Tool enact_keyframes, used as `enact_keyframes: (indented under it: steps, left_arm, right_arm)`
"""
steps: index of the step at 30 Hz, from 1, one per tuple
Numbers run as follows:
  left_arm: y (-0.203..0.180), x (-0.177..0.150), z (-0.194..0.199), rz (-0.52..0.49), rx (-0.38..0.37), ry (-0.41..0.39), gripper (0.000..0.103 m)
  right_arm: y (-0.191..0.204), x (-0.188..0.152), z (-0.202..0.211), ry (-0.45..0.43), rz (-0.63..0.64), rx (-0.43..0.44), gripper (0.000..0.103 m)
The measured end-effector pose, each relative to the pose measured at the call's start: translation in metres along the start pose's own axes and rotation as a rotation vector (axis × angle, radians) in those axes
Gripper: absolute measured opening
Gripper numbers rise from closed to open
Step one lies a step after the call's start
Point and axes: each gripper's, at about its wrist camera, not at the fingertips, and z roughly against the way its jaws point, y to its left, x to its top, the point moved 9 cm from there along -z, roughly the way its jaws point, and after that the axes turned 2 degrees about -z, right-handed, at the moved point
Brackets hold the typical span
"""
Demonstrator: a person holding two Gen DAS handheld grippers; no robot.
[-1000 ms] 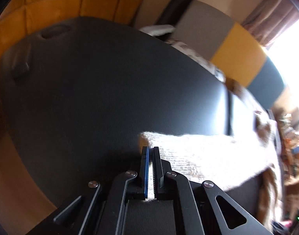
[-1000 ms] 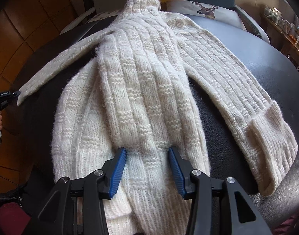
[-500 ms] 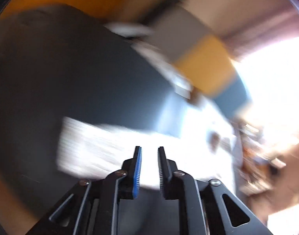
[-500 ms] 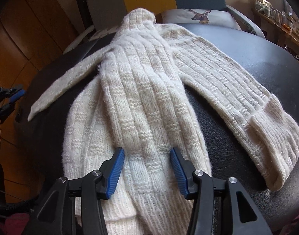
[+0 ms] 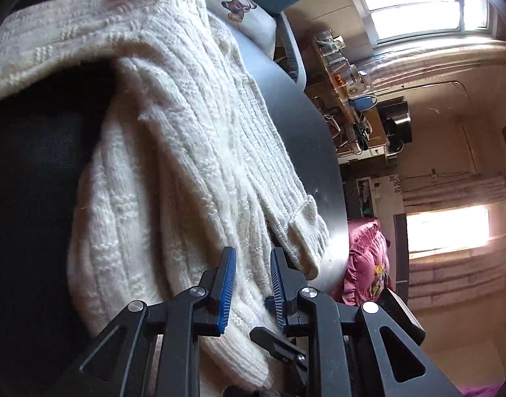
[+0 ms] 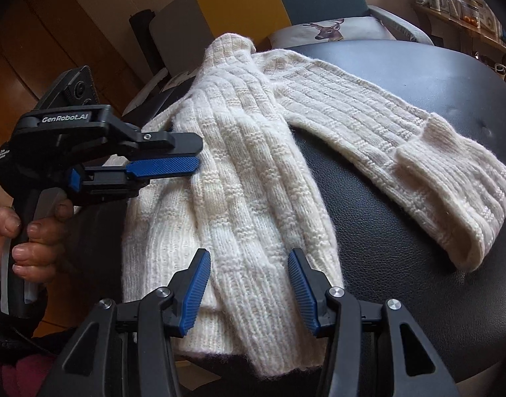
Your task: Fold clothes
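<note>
Now your cream ribbed-knit sweater point(image 6: 253, 178) sprawls across the rounded black leather seat point(image 6: 418, 231), bare leather beyond its cuff, your left gripper point(image 6: 186, 155) slightly parted and empty beside it, your right gripper point(image 6: 249, 284) spread over the hem.

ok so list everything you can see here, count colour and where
sweater: one, cream knit, spread on the black seat, one sleeve folded across the body, the other stretched out to the right
seat: one, black leather, under the sweater
cushion: one, pale with a deer print, behind the seat
panels: grey, yellow and blue, on the wall behind
shelf: one, wooden, cluttered, along the far wall
pink bedding: one, beyond the seat edge
windows: two, bright
left gripper: black with blue pads, slightly open, empty, held in a hand
right gripper: black with blue pads, open over the sweater hem
</note>
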Motion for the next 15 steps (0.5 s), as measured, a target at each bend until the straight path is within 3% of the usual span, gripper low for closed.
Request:
enact_keyframes:
  steps: [6,13,15]
  left_arm:
    - [0.002,0.028,-0.006,0.049,0.032,0.002,0.021]
    - [0.011,0.033,-0.013,0.072,0.078,0.013,0.027]
    - [0.013,0.031,-0.010,0.101,0.061,0.002,0.027]
  right_arm:
    - [-0.018,0.034,-0.034,-0.008,-0.018,0.018,0.050]
    - [-0.022,0.034,-0.036,-0.002,-0.007,0.017,0.051]
    - [-0.022,0.030,-0.032,-0.004,-0.015,0.028,0.051]
